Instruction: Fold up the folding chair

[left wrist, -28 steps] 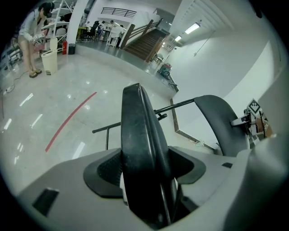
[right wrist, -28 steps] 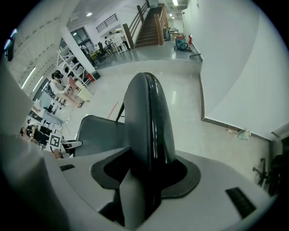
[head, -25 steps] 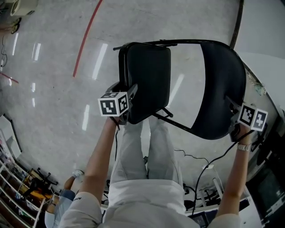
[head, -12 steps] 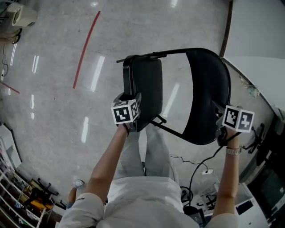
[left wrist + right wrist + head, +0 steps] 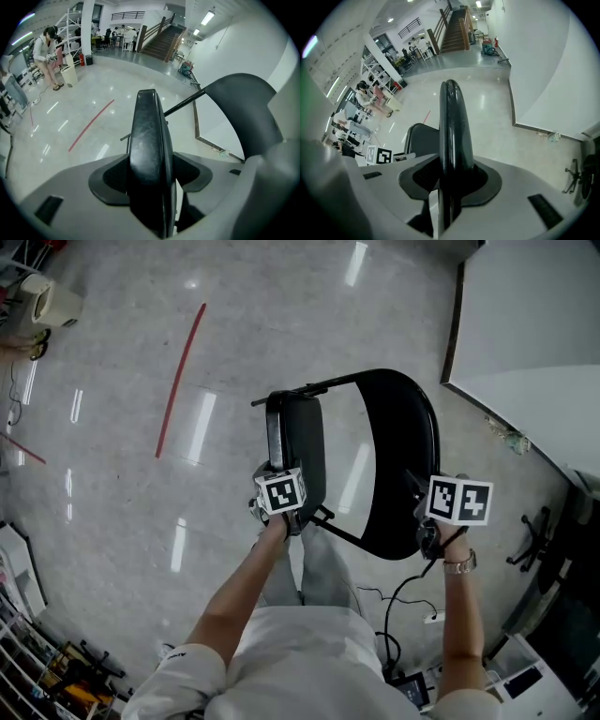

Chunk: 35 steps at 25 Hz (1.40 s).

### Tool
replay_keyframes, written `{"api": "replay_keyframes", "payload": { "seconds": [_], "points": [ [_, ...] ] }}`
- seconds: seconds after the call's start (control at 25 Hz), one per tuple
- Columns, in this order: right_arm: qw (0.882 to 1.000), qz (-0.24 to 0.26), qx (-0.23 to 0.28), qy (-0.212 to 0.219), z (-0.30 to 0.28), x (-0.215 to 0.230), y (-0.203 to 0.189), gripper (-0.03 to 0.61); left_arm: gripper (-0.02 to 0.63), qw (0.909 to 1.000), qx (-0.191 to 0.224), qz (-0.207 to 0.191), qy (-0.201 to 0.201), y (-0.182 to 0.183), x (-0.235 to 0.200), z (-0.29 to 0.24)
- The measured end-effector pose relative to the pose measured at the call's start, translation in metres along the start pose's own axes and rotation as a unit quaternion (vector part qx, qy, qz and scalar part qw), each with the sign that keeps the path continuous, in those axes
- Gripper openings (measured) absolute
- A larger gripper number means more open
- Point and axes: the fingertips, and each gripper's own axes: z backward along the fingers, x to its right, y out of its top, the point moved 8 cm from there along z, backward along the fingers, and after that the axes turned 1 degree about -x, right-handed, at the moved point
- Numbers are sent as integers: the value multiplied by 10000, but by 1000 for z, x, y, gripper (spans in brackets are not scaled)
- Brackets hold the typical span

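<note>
Both grippers have drawn closer together over the last second, and the folding chair now looks narrower in the head view, its seat tipped more edge-on toward the backrest. The chair hangs at the picture's centre, over a pale floor, with a red line at its 10 o'clock and a white panel at its 2 o'clock.

The left gripper is clamped on the seat's 6 o'clock edge; its own view shows the pads pressing both faces of the padded seat. The right gripper grips the backrest at about 5 o'clock, its jaws closing on the thin rim between them.

By my reading the fold is well under way but not done. A clear gap of floor shows between seat and backrest, so the two still have to come flat together.
</note>
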Motion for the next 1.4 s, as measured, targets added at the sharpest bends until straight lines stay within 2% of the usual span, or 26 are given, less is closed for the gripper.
{"api": "replay_keyframes", "payload": {
  "seconds": [0.28,0.4,0.68,0.88,1.4],
  "points": [
    [9994,-25,-96,322,16,-22,3,91,278,9999,-47,-31,-101,3,46,2],
    [9990,-4,-164,422,22,-28,1,74,264,9994,-108,-94,-309,3,71,5],
    [9994,116,-193,272,24,-35,1,69,249,9977,-382,-248,-495,3,104,1],
    [9995,183,-197,164,25,-51,7,69,239,9961,-598,-374,-528,11,112,1],
    [9994,283,-185,-55,32,-38,5,69,232,9887,-1036,-939,-550,4,174,-15]
  ]
}}
